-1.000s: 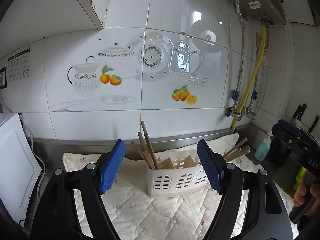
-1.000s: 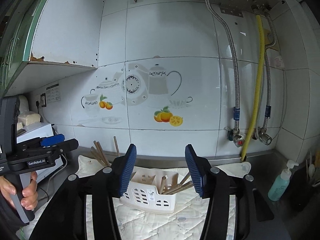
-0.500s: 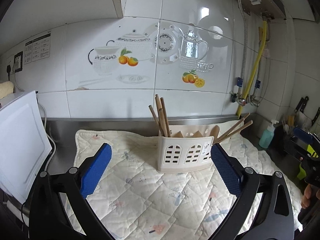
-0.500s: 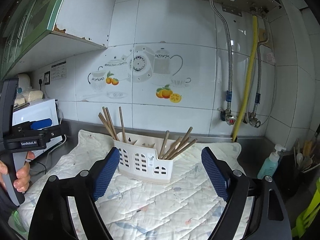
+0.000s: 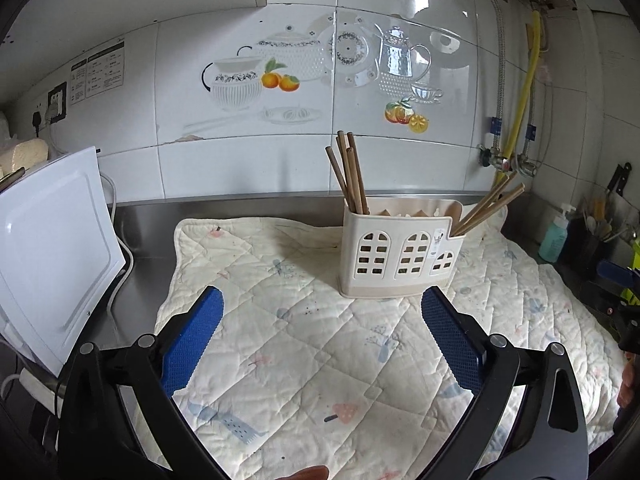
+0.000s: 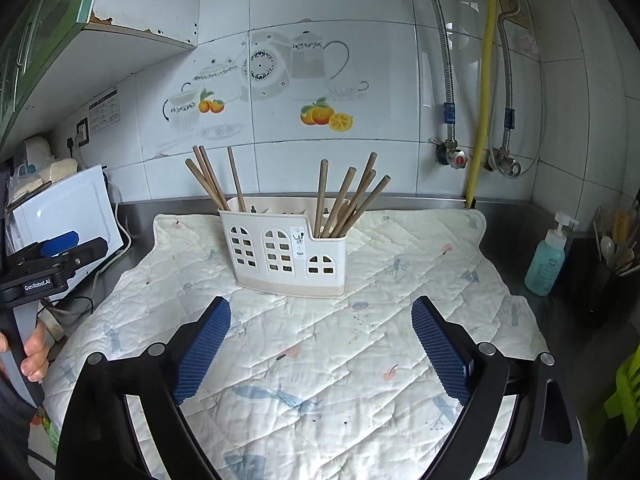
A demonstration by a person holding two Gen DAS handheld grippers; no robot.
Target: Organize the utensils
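With both pairs of jaws spread much wider than a second ago, the left gripper [image 5: 322, 312] stands fully apart and empty; the right gripper [image 6: 320, 324] is opening, nothing between its blue pads; beyond, at 12 o'clock on the quilted cream mat [image 6: 360, 360], sits the white windowed plastic utensil caddy [image 6: 286, 254]; brown wooden chopsticks [image 6: 344, 200] stand in both end compartments; likely setting up a grab.

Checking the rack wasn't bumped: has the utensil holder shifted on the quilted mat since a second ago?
No. The utensil holder stands at the same spot near the mat's back edge.
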